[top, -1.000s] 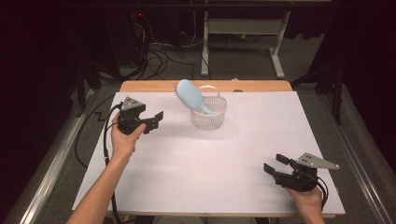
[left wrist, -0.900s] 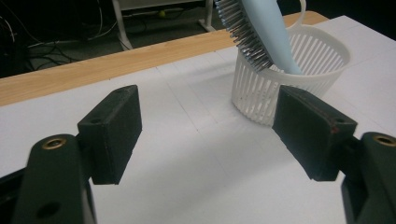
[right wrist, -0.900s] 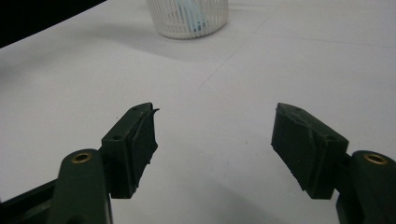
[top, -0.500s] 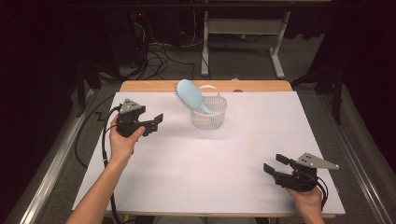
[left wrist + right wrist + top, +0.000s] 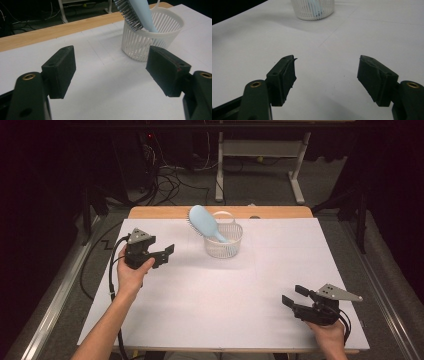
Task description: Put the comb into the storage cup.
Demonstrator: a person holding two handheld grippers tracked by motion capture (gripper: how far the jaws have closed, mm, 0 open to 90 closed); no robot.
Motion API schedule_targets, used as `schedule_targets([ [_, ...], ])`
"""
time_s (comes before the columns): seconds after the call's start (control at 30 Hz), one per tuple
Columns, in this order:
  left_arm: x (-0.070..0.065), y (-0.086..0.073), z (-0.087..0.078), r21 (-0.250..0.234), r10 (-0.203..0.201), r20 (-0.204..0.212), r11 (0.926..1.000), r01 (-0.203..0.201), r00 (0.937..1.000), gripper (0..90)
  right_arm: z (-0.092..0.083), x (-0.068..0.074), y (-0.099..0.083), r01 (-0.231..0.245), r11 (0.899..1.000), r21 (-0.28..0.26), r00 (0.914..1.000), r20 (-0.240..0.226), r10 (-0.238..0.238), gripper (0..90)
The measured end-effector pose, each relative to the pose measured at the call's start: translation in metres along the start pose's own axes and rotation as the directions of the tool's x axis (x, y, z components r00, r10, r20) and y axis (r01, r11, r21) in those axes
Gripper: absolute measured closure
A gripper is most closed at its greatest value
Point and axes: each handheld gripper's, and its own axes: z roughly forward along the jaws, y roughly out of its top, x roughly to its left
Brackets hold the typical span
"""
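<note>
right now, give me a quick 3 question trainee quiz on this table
1. True or false: the brush lies flat on the table.
2. What is the basket like? A solid bowl; B white with slotted walls; C metal tray.
3. Which gripper is nearer the basket?

Key
1. False: its handle end sits in the basket, and its head leans out over the rim.
2. B.
3. The left gripper; the right gripper is at the near right corner. Both are open and hold nothing.
</note>
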Motion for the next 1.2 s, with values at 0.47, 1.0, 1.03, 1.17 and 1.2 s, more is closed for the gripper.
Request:
schedule_targets([
  [0.47, -0.005, -0.004, -0.001, 0.015, 0.040, -0.013, 0.9991, -0.039, 0.9991, 24.6, 0.001, 0.000, 0.000, -0.002, 1.000, 0.002, 1.0000, -0.002, 0.002, 31.1],
  [1.0, -0.012, -0.011, -0.006, 0.020, 0.054, 0.016, 0.9983, -0.054, 0.9984, 24.5, 0.001, 0.000, 0.000, -0.001, 1.000, 0.002, 1.0000, -0.001, 0.001, 31.1],
  [1.03, -0.012, -0.011, -0.006, 0.020, 0.050, 0.023, 0.9985, -0.051, 0.9985, 24.5, 0.001, 0.000, 0.000, 0.000, 1.000, 0.003, 1.0000, -0.001, 0.000, 31.1],
  [1.17, -0.014, -0.012, -0.007, 0.017, 0.049, 0.029, 0.9986, -0.049, 0.9984, 24.5, 0.001, 0.000, 0.000, 0.000, 1.000, 0.003, 1.0000, -0.001, 0.000, 31.1],
  [1.2, -0.014, -0.013, -0.007, 0.017, 0.051, 0.030, 0.9985, -0.052, 0.9982, 24.5, 0.001, 0.000, 0.000, -0.001, 1.000, 0.003, 1.0000, -0.001, 0.001, 31.1],
])
